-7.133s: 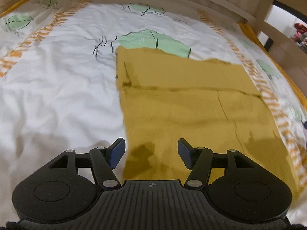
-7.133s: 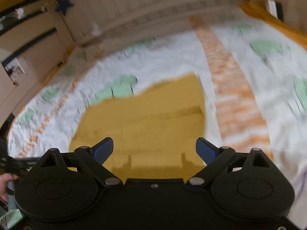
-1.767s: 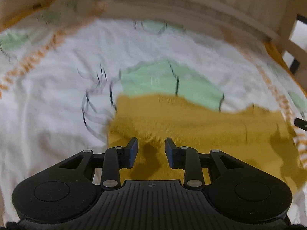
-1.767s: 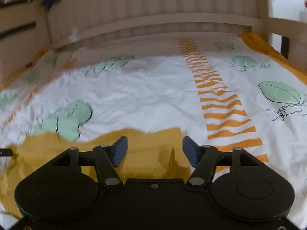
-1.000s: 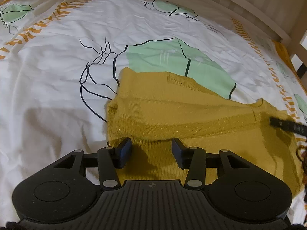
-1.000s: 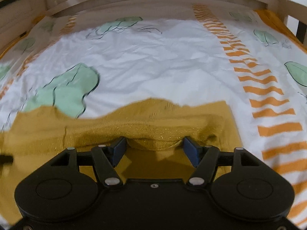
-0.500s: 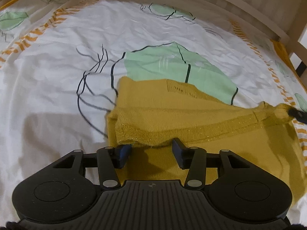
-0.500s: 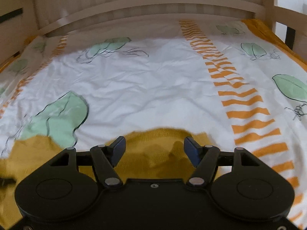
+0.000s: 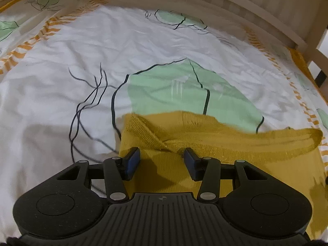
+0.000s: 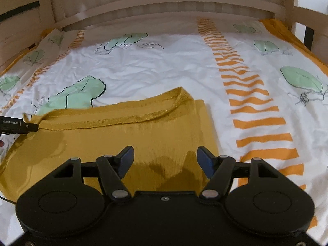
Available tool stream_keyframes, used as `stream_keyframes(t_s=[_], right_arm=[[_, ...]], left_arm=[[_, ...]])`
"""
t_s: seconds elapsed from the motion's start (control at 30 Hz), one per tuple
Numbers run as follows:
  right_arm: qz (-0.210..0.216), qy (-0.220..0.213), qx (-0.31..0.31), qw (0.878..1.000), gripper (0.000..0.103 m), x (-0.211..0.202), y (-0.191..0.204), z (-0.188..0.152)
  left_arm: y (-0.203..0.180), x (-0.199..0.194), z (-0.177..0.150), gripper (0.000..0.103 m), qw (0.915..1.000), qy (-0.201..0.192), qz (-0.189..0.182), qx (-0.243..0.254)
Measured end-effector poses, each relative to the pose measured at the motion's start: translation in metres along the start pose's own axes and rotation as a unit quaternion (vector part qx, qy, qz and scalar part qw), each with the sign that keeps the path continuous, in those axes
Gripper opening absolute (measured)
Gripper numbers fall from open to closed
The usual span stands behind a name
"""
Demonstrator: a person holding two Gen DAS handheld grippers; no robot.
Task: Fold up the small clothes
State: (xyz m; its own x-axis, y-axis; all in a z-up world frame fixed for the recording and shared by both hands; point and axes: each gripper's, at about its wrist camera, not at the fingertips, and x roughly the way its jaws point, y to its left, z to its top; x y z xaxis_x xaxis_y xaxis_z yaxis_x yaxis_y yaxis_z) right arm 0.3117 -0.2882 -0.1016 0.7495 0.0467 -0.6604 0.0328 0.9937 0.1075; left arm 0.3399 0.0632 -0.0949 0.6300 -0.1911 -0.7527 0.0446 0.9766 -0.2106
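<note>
A mustard-yellow knitted garment [image 9: 235, 149] lies on the bed, its ribbed hem edge folded over onto itself. It also shows in the right wrist view [image 10: 127, 135], with the folded hem running across the far side. My left gripper [image 9: 162, 160] is open and empty, just above the garment's left folded corner. My right gripper [image 10: 165, 160] is open and empty, above the garment's near right part. The left gripper's fingertip [image 10: 26, 126] shows at the left edge of the right wrist view, by the hem's left end.
The bed sheet [image 10: 164, 67] is white with green leaf prints and orange striped bands [image 10: 252, 100]. A wooden slatted bed frame [image 10: 164, 2] closes the far side and both sides. A wooden post [image 9: 315, 47] stands at the far right.
Both grippers have let go of the folded hem, which now lies on the garment. The left jaws opened wider. The right gripper drew back toward me and rose.
</note>
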Motion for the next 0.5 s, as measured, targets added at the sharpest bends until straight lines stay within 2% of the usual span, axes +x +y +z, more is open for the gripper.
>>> stream_keyframes(t_s=[0.2,0.3,0.4,0.5], right_arm=[[-0.015,0.019,0.003,1.0,0.071,0.006,-0.004,-0.008],[-0.021,0.019,-0.005,1.0,0.071,0.006,-0.002,-0.01],[-0.023,0.019,-0.024,0.999,0.071,0.006,0.003,-0.01],[-0.03,0.016,-0.053,0.998,0.071,0.005,0.011,-0.012]], left_arm=[[0.017,-0.004,0.007,0.046,0.9976,-0.012,-0.01,-0.067],[0.018,-0.009,0.008,0.046,0.9966,-0.009,0.001,-0.082],[0.008,-0.013,0.005,0.046,0.998,0.008,0.016,-0.06],[-0.003,-0.013,-0.004,0.046,0.9993,0.025,0.02,-0.017]])
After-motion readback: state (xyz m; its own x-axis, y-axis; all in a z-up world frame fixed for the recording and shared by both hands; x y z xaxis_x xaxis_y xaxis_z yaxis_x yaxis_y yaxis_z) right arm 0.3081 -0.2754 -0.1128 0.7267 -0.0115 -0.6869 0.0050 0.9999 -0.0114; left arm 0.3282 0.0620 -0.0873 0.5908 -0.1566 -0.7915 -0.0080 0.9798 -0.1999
